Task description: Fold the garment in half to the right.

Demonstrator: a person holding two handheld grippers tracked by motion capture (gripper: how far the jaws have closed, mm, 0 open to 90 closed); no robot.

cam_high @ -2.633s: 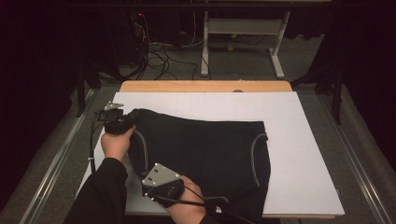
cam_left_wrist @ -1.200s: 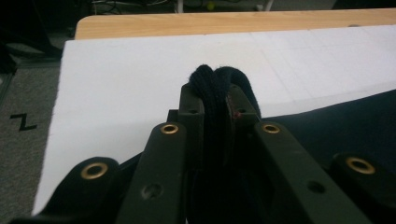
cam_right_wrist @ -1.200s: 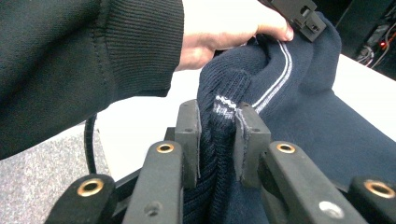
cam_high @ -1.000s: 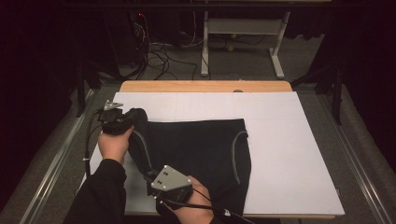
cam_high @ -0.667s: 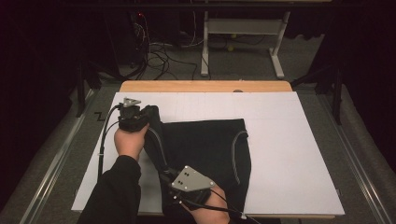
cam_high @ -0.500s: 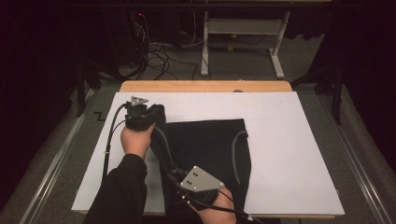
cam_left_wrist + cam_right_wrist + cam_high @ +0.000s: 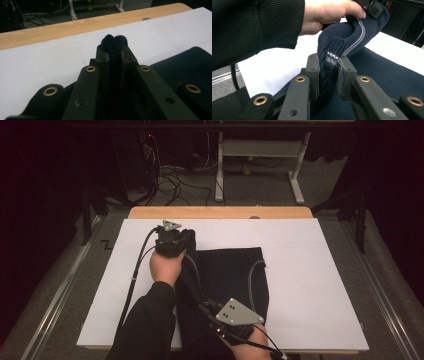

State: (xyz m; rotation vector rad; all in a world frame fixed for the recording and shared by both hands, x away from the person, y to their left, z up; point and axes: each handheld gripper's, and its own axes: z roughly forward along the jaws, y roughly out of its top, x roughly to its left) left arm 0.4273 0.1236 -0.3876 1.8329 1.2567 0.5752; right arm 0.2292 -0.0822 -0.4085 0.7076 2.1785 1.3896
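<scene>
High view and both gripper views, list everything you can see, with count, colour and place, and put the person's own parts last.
Garment: one, dark navy knit with a pale stripe, on the white sheet, its left edge lifted.
Sheet: one, white, covering the table.
Table edge: one, light wood, far side.
Frame: one, pale metal, on the floor beyond the table.
Cables: several, dark, on the floor behind.
Left gripper: one, black, shut on the garment at the far corner.
Right gripper: one, black, shut on the garment at the near edge.
Sleeve: one, dark, left forearm.
</scene>
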